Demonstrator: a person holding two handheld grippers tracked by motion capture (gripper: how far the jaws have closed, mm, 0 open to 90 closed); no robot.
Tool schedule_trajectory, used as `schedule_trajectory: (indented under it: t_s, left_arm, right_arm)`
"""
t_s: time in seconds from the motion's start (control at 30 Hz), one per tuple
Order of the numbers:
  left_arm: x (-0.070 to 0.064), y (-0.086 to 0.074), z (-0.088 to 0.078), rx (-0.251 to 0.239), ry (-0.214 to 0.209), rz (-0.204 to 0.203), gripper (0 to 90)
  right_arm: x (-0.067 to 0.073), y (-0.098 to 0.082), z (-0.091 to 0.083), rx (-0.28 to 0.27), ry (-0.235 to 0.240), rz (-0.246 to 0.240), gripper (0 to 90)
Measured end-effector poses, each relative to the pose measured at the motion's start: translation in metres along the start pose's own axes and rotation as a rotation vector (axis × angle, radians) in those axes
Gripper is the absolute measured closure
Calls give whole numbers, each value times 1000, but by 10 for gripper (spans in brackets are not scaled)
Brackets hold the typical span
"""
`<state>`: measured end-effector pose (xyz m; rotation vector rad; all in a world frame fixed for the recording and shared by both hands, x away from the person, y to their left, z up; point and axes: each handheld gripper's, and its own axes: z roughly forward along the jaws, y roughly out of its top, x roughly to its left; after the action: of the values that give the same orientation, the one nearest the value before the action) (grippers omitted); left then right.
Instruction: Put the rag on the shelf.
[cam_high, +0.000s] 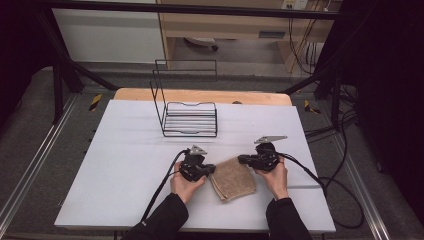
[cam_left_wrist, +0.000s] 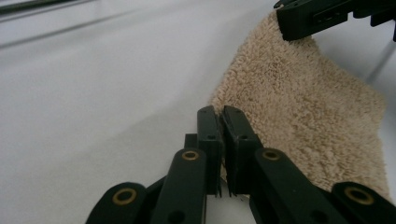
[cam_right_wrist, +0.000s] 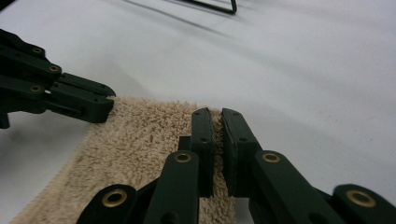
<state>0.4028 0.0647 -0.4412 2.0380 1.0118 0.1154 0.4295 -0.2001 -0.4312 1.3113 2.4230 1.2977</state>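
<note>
My left gripper (cam_high: 209, 170) and right gripper (cam_high: 243, 159) each pinch a far corner of the folded beige terry towel (cam_high: 233, 178); soft, light, limp, so I grip edges.

Towel (cam_high: 234, 178): beige looped terry cloth, rough and matt. Table cover (cam_high: 125, 165): smooth, matt white sheet. Rack (cam_high: 190, 120): thin black wire. Gripper links were matt black with brass-coloured rivets.
</note>
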Motion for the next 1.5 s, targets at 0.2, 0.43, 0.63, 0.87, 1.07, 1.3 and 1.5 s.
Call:
schedule_trajectory:
  t_s: [0.2, 0.43, 0.63, 0.87, 1.07, 1.3, 1.5]
  left_arm:
    - [-6, 2, -9, -42, -7, 25, 858]
    - [-18, 6, -22, -74, -10, 65, 860]
    - [-26, 9, -31, -101, -19, 90, 860]
    - [-32, 13, -39, -123, -19, 114, 860]
    - [-38, 18, -47, -151, -12, 136, 860]
    - [-40, 21, -54, -179, -15, 149, 860]
    - [-42, 25, -62, -214, -8, 162, 860]
  right_arm:
    - [6, -3, -16, -49, 6, -17, 844]
    - [14, -7, -30, -104, -1, -18, 846]
    - [22, -10, -43, -158, -10, -32, 848]
    - [29, -12, -54, -195, -23, -46, 850]
    - [35, -10, -62, -237, -38, -64, 852]
    - [42, -8, -72, -276, -45, -81, 853]
    - [47, -5, -79, -307, -46, -88, 853]
